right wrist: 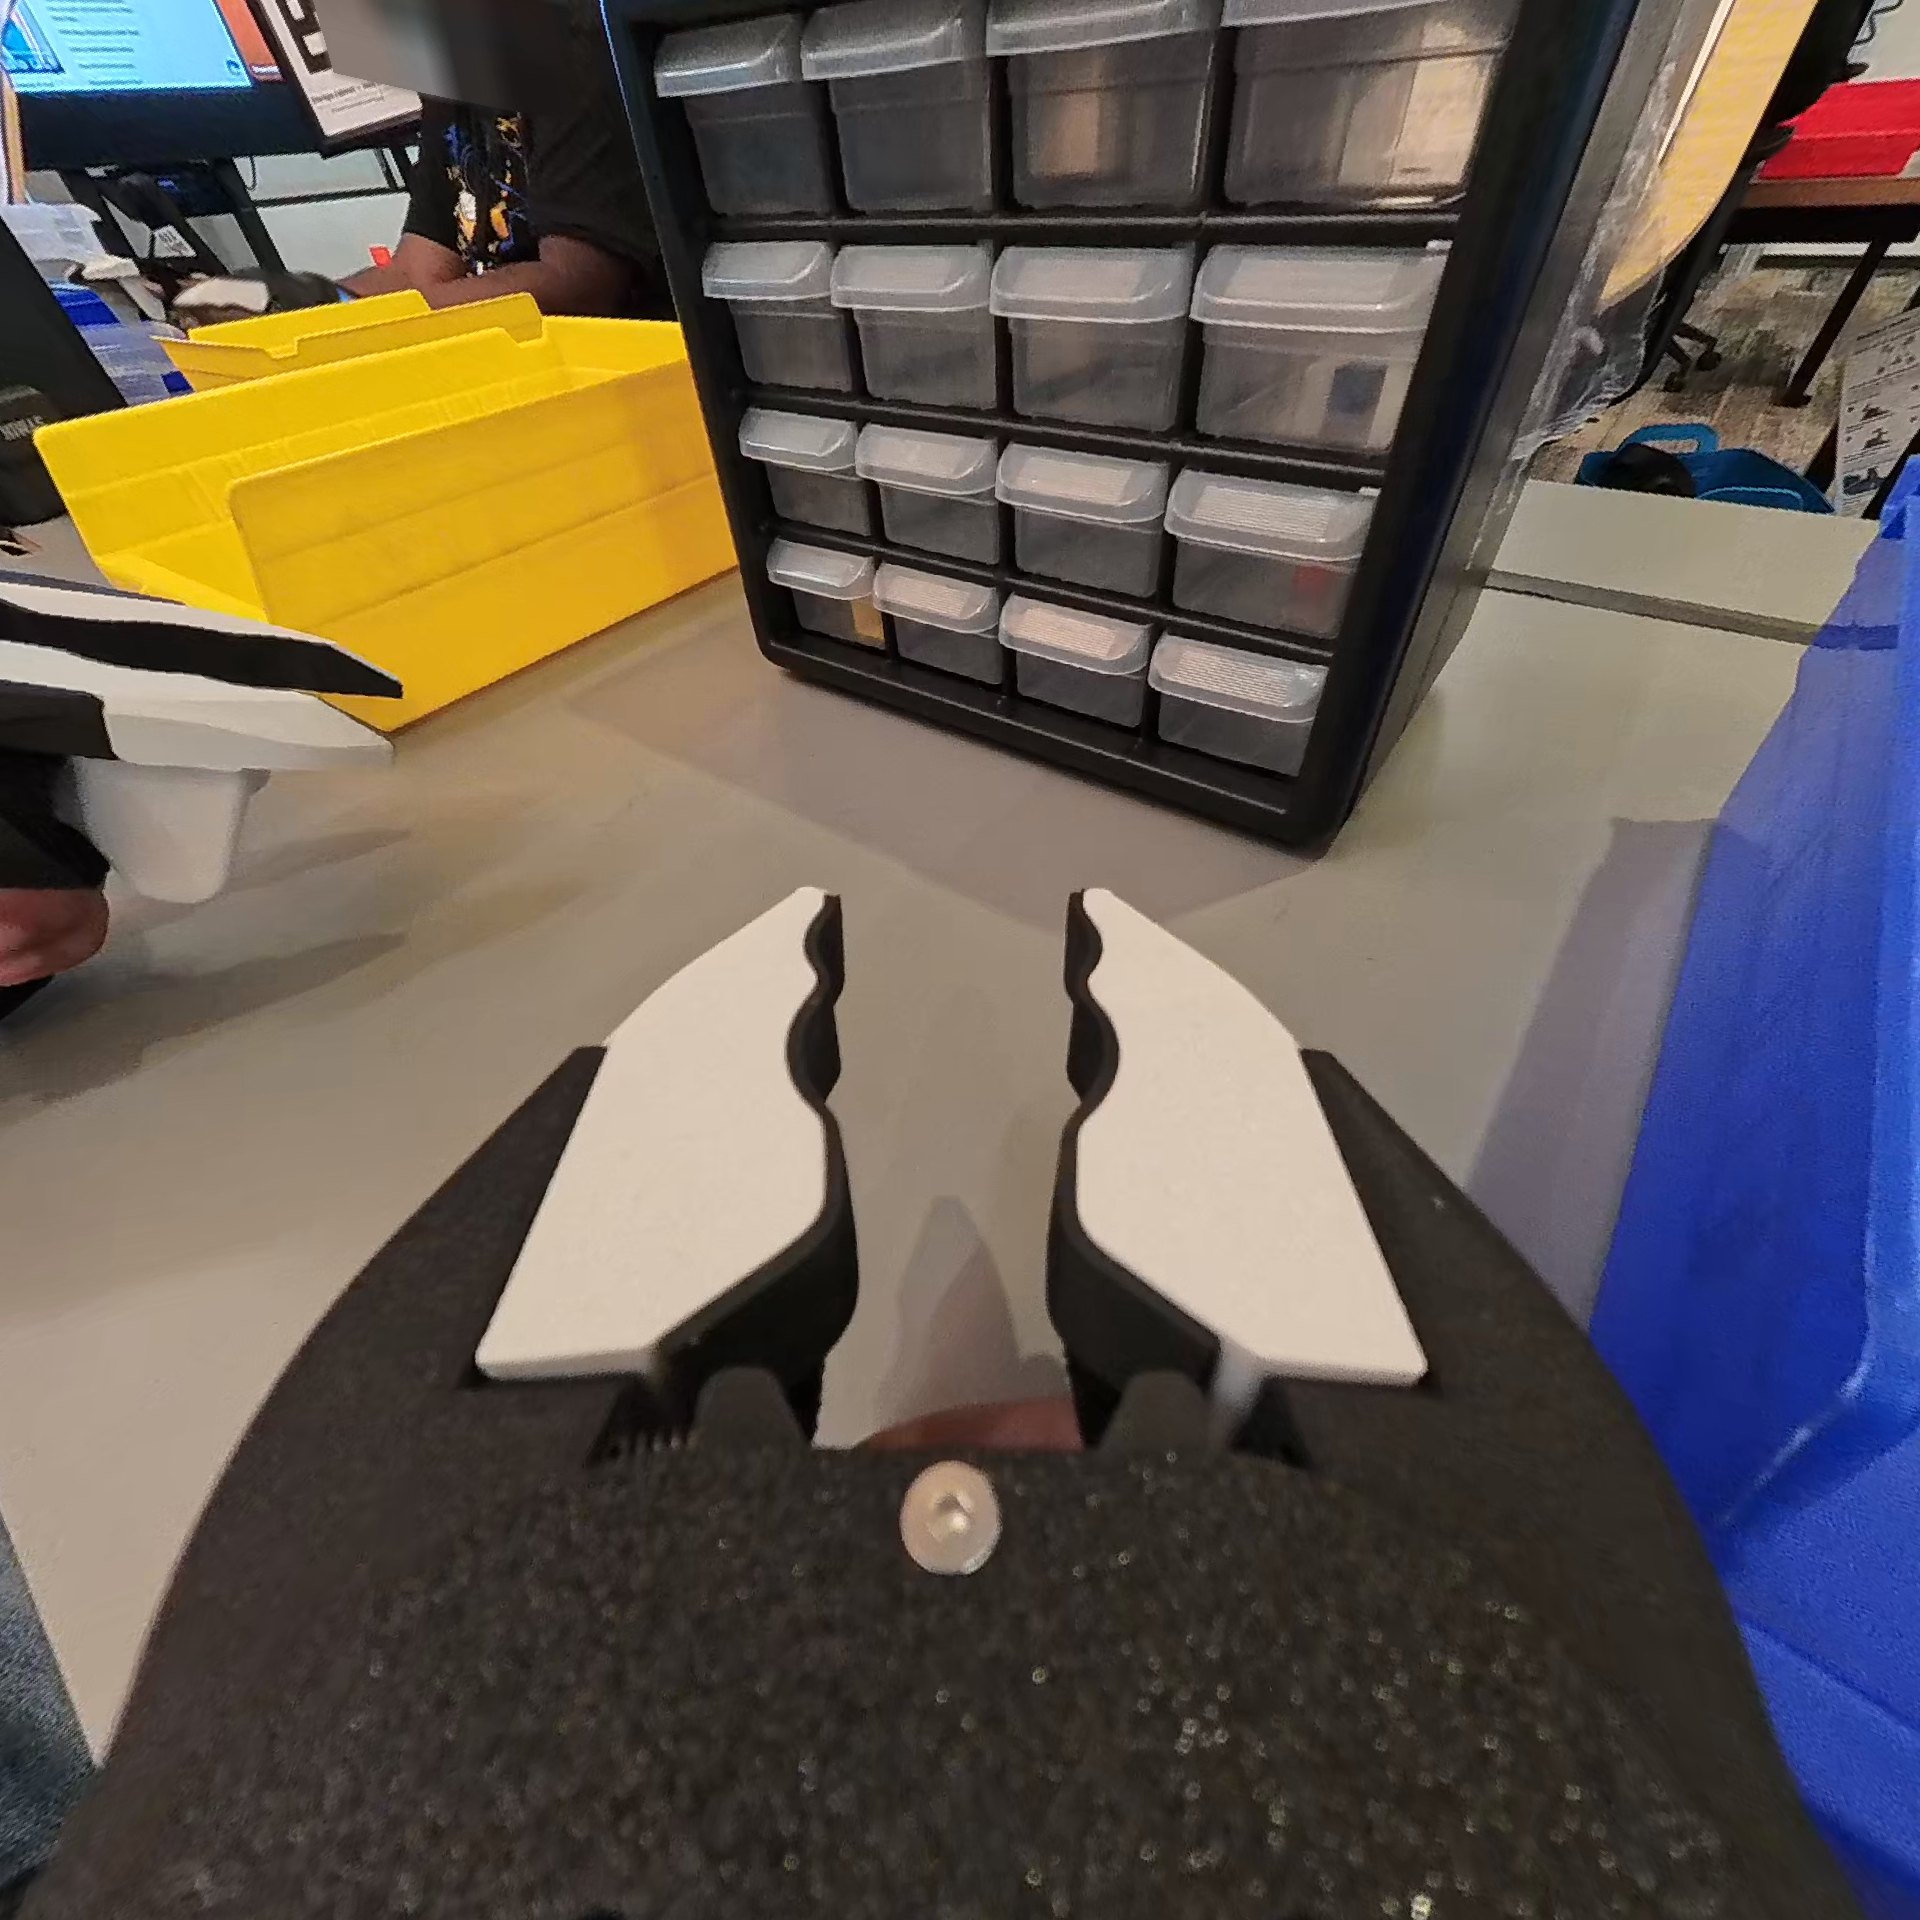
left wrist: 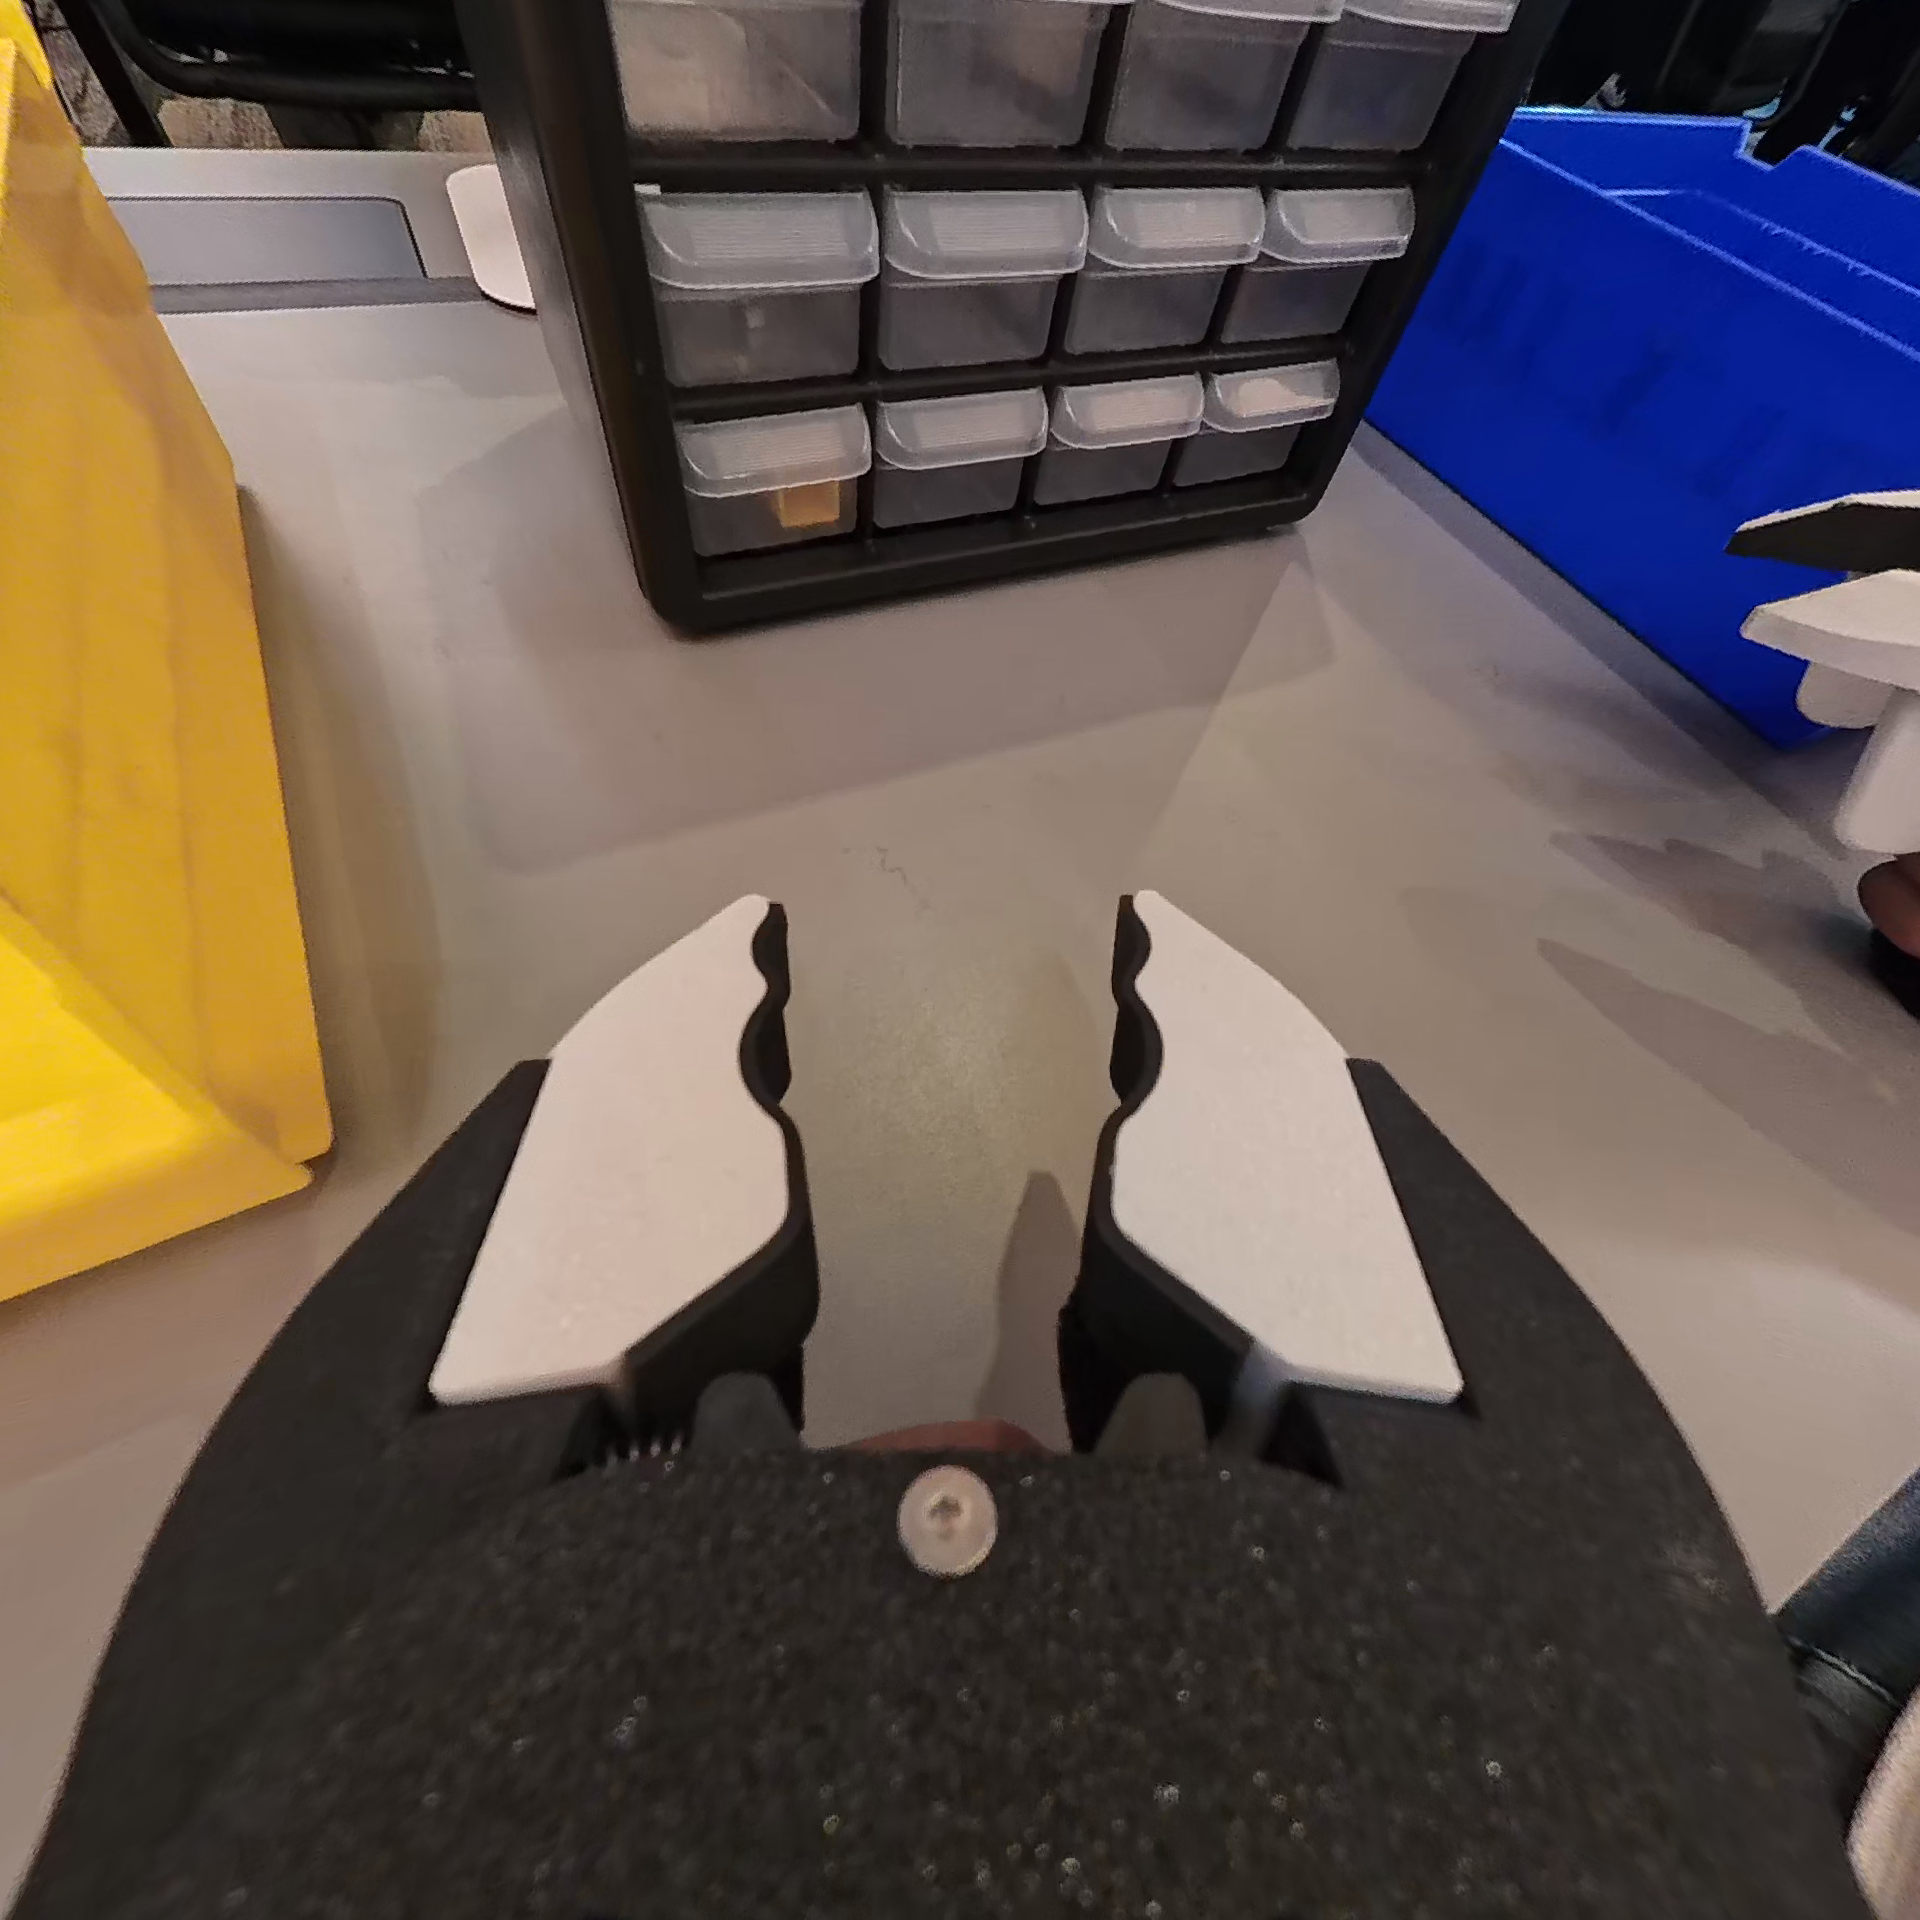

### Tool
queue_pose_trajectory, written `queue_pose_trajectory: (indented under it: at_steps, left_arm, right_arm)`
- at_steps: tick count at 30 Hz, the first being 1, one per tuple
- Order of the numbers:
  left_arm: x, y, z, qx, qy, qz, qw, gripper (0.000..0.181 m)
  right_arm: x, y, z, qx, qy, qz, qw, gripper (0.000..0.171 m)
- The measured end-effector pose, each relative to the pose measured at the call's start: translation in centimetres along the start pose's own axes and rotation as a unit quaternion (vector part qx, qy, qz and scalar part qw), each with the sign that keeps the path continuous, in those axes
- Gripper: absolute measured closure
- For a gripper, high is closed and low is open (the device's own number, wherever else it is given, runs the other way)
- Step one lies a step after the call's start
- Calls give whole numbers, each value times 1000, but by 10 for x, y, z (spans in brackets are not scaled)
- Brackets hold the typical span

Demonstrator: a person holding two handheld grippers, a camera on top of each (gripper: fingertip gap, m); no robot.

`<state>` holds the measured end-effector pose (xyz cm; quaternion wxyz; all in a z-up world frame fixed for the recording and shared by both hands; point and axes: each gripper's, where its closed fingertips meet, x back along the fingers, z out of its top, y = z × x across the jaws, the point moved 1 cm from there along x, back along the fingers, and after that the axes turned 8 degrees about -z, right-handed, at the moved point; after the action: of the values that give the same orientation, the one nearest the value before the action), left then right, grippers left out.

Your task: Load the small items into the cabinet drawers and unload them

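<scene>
A black cabinet (left wrist: 582, 343) with rows of clear plastic drawers stands on the grey table ahead of both grippers; it also shows in the right wrist view (right wrist: 1455, 665). All visible drawers are shut. The bottom-left drawer (left wrist: 774, 478) holds a small yellow item (left wrist: 805, 506). My left gripper (left wrist: 951, 914) is open and empty, above the table in front of the cabinet. My right gripper (right wrist: 954, 904) is open and empty, also short of the cabinet. Each gripper shows at the edge of the other's view: the right one (left wrist: 1839, 613), the left one (right wrist: 208, 686).
A yellow bin (left wrist: 125, 727) stands left of the cabinet, also in the right wrist view (right wrist: 416, 520). A blue bin (left wrist: 1662, 416) stands to the right, close beside my right gripper (right wrist: 1787, 1143). A person sits behind the table (right wrist: 499, 208), with a screen (right wrist: 135, 52) beyond.
</scene>
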<state>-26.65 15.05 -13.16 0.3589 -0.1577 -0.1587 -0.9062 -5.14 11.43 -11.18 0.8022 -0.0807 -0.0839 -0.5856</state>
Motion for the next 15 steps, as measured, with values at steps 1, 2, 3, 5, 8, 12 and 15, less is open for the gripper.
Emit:
queue_pose_trajectory:
  at_steps: [1,2,3,5,8,12,15]
  left_arm:
    - [0,0,0,0,0,0,1000,122]
    - [0,0,0,1,-1,0,1000,122]
    - [0,0,-1,2,-2,-1,1000,122]
    - [0,-1,0,2,-1,-1,1000,122]
    - [0,0,-1,2,-3,-1,1000,122]
    - [-1,0,-2,0,-5,-2,1000,122]
    - [-2,1,-2,-1,-6,-3,1000,123]
  right_arm:
    - [0,0,0,0,0,0,1000,131]
    - [0,0,0,0,-1,0,1000,131]
    - [0,0,0,-1,-1,0,1000,131]
    - [0,0,0,-1,-1,0,1000,131]
    - [0,0,0,-1,-2,0,1000,131]
    - [-1,0,-1,-1,-3,0,1000,131]
    - [-1,0,-1,-1,-5,1,1000,131]
